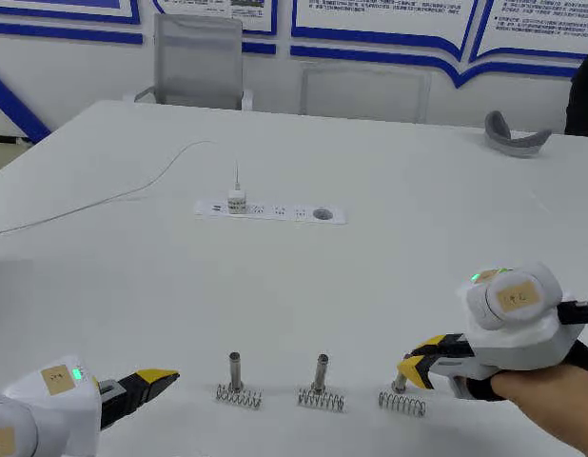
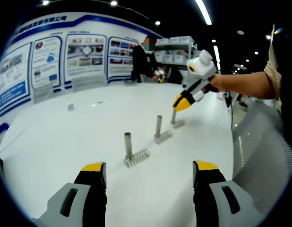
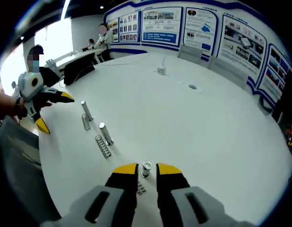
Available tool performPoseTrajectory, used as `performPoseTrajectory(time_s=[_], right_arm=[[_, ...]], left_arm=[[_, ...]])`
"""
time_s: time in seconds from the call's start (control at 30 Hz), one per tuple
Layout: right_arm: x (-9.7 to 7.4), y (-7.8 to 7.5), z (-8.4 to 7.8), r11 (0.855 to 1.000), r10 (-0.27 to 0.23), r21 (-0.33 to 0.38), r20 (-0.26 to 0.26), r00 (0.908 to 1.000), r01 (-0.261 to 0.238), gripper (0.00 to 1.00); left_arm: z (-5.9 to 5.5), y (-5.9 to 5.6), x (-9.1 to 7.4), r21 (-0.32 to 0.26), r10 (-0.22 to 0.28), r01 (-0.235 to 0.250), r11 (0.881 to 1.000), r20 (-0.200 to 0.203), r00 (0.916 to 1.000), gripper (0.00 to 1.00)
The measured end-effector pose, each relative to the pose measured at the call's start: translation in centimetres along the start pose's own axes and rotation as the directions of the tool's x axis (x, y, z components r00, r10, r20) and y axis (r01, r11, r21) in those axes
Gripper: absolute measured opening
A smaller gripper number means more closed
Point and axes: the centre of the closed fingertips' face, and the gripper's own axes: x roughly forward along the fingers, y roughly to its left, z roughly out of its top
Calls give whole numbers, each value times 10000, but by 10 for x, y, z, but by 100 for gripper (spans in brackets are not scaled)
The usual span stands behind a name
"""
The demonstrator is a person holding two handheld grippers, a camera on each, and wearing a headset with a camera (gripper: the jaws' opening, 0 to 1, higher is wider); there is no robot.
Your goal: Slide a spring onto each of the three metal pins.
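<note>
Yellow-tipped right gripper (image 3: 147,168) straddles the rightmost silver metal pin (image 3: 146,165), grasp impossible to tell; left gripper (image 2: 149,166) hangs released, near coiled wire springs (image 1: 321,401)

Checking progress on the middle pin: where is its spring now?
In the head view, the middle spring lies flat on the table at the foot of the middle pin, on the person's side of it.

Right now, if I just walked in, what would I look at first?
Probably the three metal pins standing in a row near the front of the white table, each with a little spring lying at its foot. Next comes the right gripper, its yellow fingers either side of the right-hand pin, and the left gripper held open at the near left.
</note>
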Motion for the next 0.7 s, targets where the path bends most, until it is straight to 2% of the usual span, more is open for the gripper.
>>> performPoseTrajectory(time_s=[0.33,0.7], right_arm=[[-3,2,-11,9995,277,-173,-173,9995,-280,16],[2,13,-27,9933,953,-594,-685,9931,-994,16]], left_arm=[[0,-1,-2,18,5,-5,10000,-37,10000,76],[-1,-3,-1,36,-7,7,10000,-68,10000,76]])
